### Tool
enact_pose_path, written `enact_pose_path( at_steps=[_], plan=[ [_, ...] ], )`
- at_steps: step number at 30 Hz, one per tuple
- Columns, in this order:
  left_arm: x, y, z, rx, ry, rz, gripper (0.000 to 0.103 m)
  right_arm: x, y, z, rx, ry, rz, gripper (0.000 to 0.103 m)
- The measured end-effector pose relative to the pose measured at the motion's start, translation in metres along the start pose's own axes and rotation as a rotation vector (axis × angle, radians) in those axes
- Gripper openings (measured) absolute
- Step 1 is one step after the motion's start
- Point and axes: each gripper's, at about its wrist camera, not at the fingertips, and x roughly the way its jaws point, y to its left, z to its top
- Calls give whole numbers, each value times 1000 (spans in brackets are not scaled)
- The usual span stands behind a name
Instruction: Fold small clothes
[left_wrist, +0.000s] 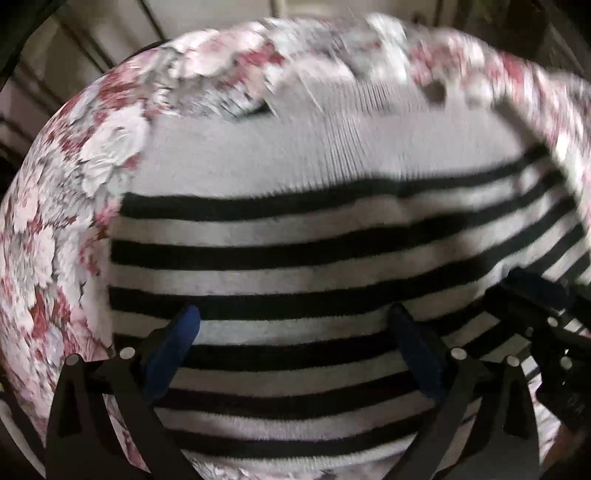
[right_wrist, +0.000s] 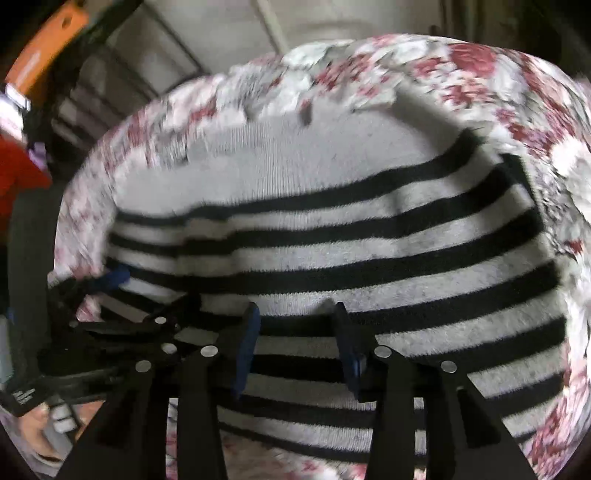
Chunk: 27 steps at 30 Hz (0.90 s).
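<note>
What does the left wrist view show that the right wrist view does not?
Only the left wrist view shows the left gripper from behind, jaws wide open. Only the right wrist view shows an orange object, a red thing, and the right gripper partly open, nothing between. Both show the striped garment on the floral cloth.

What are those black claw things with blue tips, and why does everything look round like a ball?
Those are tongs, one in each of a person's hands. A small camera on each looks along its fingers through a bulging lens, which bends everything round. One picture is from the left tongs, one from the right tongs. Under them lies a black-and-white striped knitted garment on a pink-and-white flowered cloth. Both tongs are open and hold nothing.
</note>
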Motion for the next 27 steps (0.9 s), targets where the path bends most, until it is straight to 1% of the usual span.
enact_pose_path(
  at_steps=[2,5,7,9,10,11,12,13,14,15,16,17,18,19,20,21,23,24,25,26,27],
  plan=[
    [-15,9,2,-41,-31,-47,98,-15,-7,2,30,-25,9,43],
    [-29,18,0,-87,-37,-99,98,-37,-24,-1,97,-51,31,46],
    [-39,23,-9,-96,-33,-145,98,-52,-41,-10,132,-50,55,46],
    [-43,18,-22,-74,-27,-178,98,-56,-54,-20,165,-24,100,46],
    [-43,14,-32,-56,-22,-178,98,-58,-65,-28,188,-4,125,46],
    [-41,8,-43,-36,-9,-160,98,-54,-76,-33,220,20,143,46],
    [-31,10,-49,-19,17,-119,98,-49,-94,-41,269,46,150,45],
    [-19,15,-57,-16,49,-70,98,-47,-111,-48,314,53,184,32],
    [-5,24,-63,-22,82,-35,99,-43,-126,-51,363,61,231,22],
    [2,32,-67,-37,92,-54,99,-41,-147,-56,433,78,268,2],
    [5,43,-69,-63,87,-114,99,-42,-161,-60,484,80,284,0],
    [0,51,-70,-70,71,-123,99,-45,-176,-63,537,66,310,0],
    [-6,56,-70,-67,53,-98,99,-52,-188,-64,576,41,309,0],
    [-20,64,-67,-71,1,-26,99,-61,-194,-61,579,1,284,0],
    [-32,70,-64,-83,-49,19,98,-67,-194,-57,572,-25,264,1],
    [-48,79,-56,-112,-121,18,98,-75,-188,-49,548,-63,244,6],
    [-64,93,-42,-173,-190,-53,98,-81,-170,-29,490,-113,276,6],
    [-66,101,-33,-209,-203,-94,98,-78,-157,-15,464,-128,305,10],
    [-61,104,-26,-228,-195,-103,98,-73,-147,-5,452,-135,330,20],
    [-50,99,-13,-239,-178,-96,98,-67,-137,4,439,-143,358,26],
    [-38,95,-2,-245,-152,-82,98,-58,-125,15,407,-157,378,34]
  ],
)
